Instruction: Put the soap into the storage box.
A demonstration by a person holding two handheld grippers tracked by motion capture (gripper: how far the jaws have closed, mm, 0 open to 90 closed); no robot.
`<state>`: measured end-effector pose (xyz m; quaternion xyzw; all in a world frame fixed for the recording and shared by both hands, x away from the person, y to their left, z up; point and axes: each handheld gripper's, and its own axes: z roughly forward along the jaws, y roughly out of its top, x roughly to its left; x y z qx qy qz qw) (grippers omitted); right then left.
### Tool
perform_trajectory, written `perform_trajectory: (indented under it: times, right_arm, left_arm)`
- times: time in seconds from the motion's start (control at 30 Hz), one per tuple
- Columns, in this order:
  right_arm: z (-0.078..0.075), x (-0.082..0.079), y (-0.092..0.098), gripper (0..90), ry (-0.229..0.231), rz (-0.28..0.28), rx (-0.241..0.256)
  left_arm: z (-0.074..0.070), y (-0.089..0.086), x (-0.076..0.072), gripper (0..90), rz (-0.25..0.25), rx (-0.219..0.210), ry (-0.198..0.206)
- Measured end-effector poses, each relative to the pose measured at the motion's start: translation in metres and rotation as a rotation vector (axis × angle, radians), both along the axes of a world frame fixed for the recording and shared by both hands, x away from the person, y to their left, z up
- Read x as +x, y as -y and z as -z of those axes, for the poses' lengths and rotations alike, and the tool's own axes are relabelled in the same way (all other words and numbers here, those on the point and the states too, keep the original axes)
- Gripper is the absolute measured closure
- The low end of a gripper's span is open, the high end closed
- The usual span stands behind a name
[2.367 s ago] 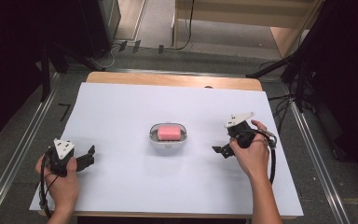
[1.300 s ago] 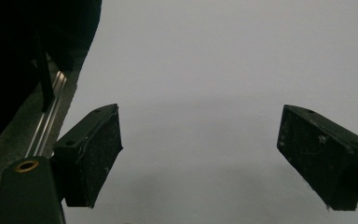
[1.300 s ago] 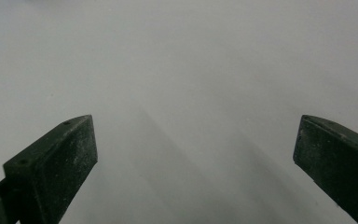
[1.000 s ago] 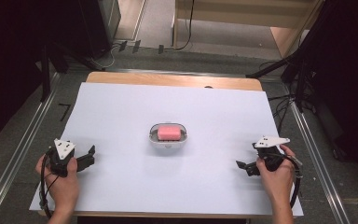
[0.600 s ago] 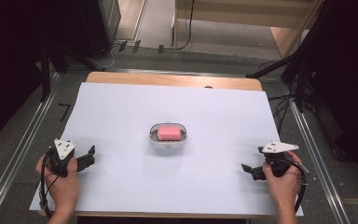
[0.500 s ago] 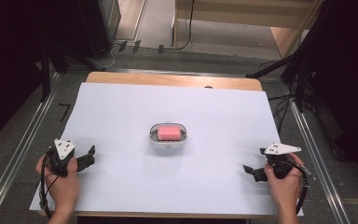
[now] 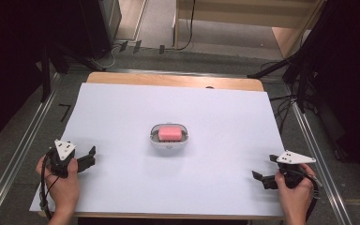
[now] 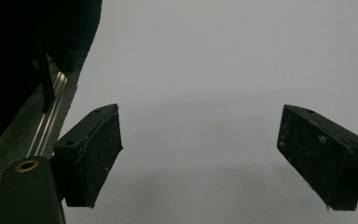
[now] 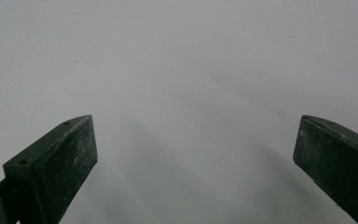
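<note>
Pink soap (image 7: 169, 132) sits in a white dish (image 7: 168, 142) mid-counter; left gripper (image 7: 88, 158) and right gripper (image 7: 261, 179) rest well apart from it, jaws apart and empty.

no readable text, labels or numbers anywhere, perhaps too small to make out

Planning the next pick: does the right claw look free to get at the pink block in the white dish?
Probably yes. The right claw is open near the table's front right corner, and only bare white sheet lies between it and the pink block in the white dish.
</note>
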<state>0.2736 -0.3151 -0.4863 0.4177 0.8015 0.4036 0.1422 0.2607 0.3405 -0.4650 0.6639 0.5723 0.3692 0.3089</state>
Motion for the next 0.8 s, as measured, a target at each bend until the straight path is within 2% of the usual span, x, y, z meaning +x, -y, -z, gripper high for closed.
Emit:
perform_trajectory:
  times: [0.13, 0.4, 0.47, 0.5, 0.53, 0.57, 0.8]
  right_arm:
    - [0.003, -0.005, 0.004, 0.0, 0.005, 0.013, 0.011]
    - [0.002, -0.012, 0.008, 0.0, 0.048, 0.045, 0.035]
    - [0.002, -0.014, 0.009, 0.0, 0.061, 0.063, 0.054]
    - [0.002, -0.016, 0.012, 0.0, 0.077, 0.088, 0.080]
    - [0.002, -0.016, 0.012, 0.0, 0.077, 0.088, 0.080]
    - [0.002, -0.017, 0.016, 0.0, 0.083, 0.104, 0.113]
    - [0.002, -0.018, 0.018, 0.5, 0.096, 0.102, 0.129]
  left_arm:
    - [0.000, 0.000, 0.000, 14.4, -0.002, 0.001, 0.000]
    - [0.000, -0.001, 0.000, 14.4, -0.002, -0.007, -0.002]
    - [0.000, -0.001, 0.001, 14.4, -0.003, -0.012, -0.005]
    - [0.000, -0.001, 0.001, 14.4, -0.004, -0.014, -0.007]
    - [0.000, -0.001, 0.001, 14.4, -0.004, -0.014, -0.007]
    - [0.000, -0.001, 0.001, 14.4, -0.003, -0.013, -0.008]
    - [0.000, -0.001, 0.001, 14.4, -0.003, -0.012, -0.011]
